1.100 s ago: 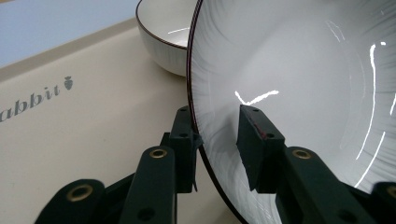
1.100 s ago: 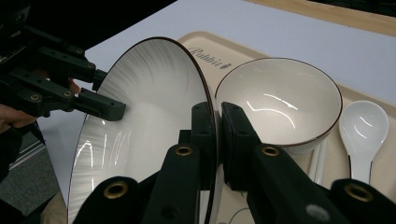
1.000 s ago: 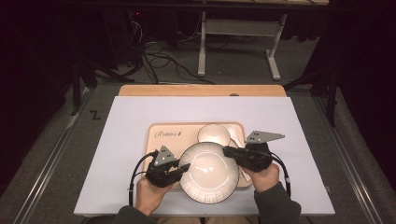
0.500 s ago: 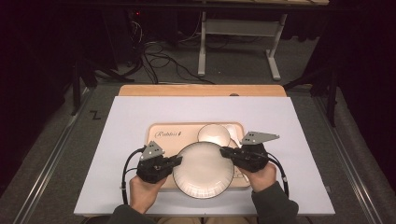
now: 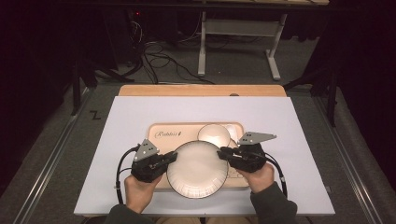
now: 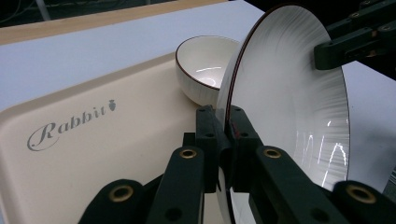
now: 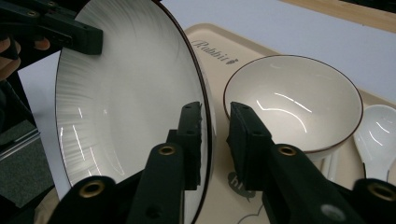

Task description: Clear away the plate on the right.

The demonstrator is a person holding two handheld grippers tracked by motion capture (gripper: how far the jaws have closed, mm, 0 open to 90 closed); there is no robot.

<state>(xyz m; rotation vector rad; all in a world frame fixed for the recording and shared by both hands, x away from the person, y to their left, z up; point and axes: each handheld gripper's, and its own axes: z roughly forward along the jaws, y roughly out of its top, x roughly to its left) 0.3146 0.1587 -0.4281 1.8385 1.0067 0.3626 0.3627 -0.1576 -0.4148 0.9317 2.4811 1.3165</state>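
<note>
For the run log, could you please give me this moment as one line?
left gripper: shut on plate rim | right gripper: astride opposite rim, not closed | plate: above tray | bowl, spoon: on tray

dark room, grey carpet (image 5: pixel 224 70), cables (image 5: pixel 159 56)

Both forearms enter from the near edge. The left gripper (image 5: pixel 169 158) has its jaws pinched tight on something thin; the right gripper (image 5: pixel 225 153) (opposite, mirrored) straddles it with a gap, perhaps loosened.
</note>
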